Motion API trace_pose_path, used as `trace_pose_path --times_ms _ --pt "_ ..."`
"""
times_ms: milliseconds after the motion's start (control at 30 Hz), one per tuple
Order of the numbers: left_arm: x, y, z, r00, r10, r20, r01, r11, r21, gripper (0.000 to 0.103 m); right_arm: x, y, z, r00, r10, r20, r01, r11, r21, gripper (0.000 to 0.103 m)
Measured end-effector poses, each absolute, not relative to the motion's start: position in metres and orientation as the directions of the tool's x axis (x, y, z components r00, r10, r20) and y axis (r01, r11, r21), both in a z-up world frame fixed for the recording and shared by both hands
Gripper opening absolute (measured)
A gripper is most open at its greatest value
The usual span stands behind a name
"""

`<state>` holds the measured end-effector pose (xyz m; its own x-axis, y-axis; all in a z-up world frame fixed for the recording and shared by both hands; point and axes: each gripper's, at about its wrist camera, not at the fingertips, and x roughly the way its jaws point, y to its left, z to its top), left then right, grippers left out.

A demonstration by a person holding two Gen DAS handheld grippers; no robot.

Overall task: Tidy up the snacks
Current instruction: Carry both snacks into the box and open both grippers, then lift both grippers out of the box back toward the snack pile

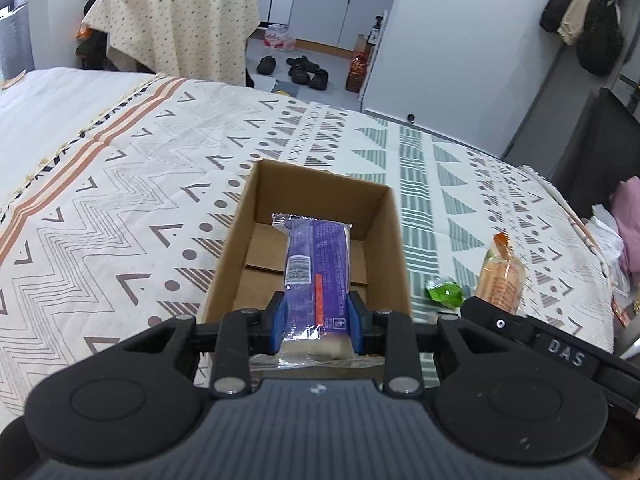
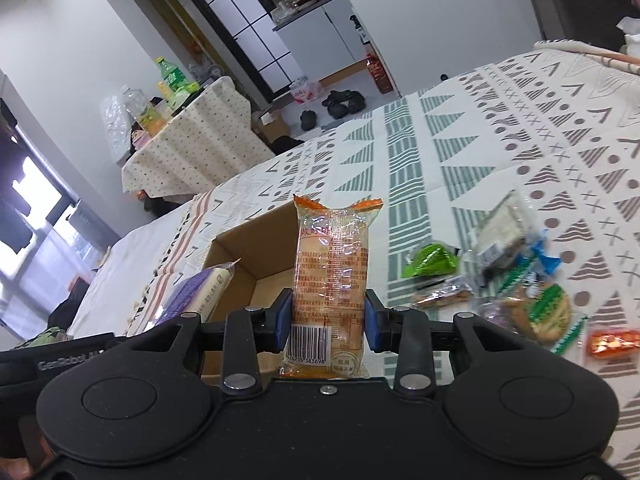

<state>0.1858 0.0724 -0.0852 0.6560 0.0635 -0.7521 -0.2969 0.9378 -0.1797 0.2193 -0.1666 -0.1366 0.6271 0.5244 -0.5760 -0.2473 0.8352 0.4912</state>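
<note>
An open cardboard box sits on the patterned bedspread. My left gripper is shut on a purple snack pack and holds it over the box's near edge, pointing into the box. My right gripper is shut on an orange clear-wrapped snack pack and holds it upright just right of the box. The purple pack and the left gripper show at the left of the right wrist view. The orange pack shows at the right of the left wrist view.
A pile of loose snacks lies on the bedspread right of the box, including a green wrapped piece and an orange one. The green piece also shows beside the box. A cloth-covered table stands beyond the bed.
</note>
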Motion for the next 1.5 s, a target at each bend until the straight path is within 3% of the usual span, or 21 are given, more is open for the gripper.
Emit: trace_pose_path --times_ms 367,767,900,967,1033,1500 --pt "0.206 0.090 -0.108 0.616 0.068 -0.785 -0.336 0.924 -0.184 0.031 0.236 -0.142 -0.149 0.590 0.544 -0.597 -0.253 0.826 0.504 0.035" --pt "0.202 0.101 -0.100 0.607 0.098 -0.789 -0.344 0.927 -0.150 0.039 0.243 -0.114 -0.147 0.575 0.583 -0.573 -0.302 0.803 0.514 0.035" --pt "0.196 0.100 -0.093 0.600 0.126 -0.790 -0.364 0.922 -0.129 0.059 0.242 -0.103 -0.140 0.554 0.614 -0.562 -0.354 0.785 0.509 0.038" --pt "0.193 0.098 -0.089 0.600 0.138 -0.788 -0.370 0.921 -0.119 0.071 0.239 -0.102 -0.138 0.554 0.609 -0.568 -0.356 0.789 0.500 0.052" --pt "0.190 0.095 -0.086 0.598 0.153 -0.787 -0.373 0.922 -0.104 0.083 0.234 -0.107 -0.134 0.567 0.602 -0.562 -0.351 0.794 0.497 0.057" --pt "0.170 0.061 -0.066 0.596 0.126 -0.793 -0.355 0.927 -0.120 0.095 0.202 -0.166 -0.111 0.644 0.522 -0.559 -0.273 0.840 0.469 0.081"
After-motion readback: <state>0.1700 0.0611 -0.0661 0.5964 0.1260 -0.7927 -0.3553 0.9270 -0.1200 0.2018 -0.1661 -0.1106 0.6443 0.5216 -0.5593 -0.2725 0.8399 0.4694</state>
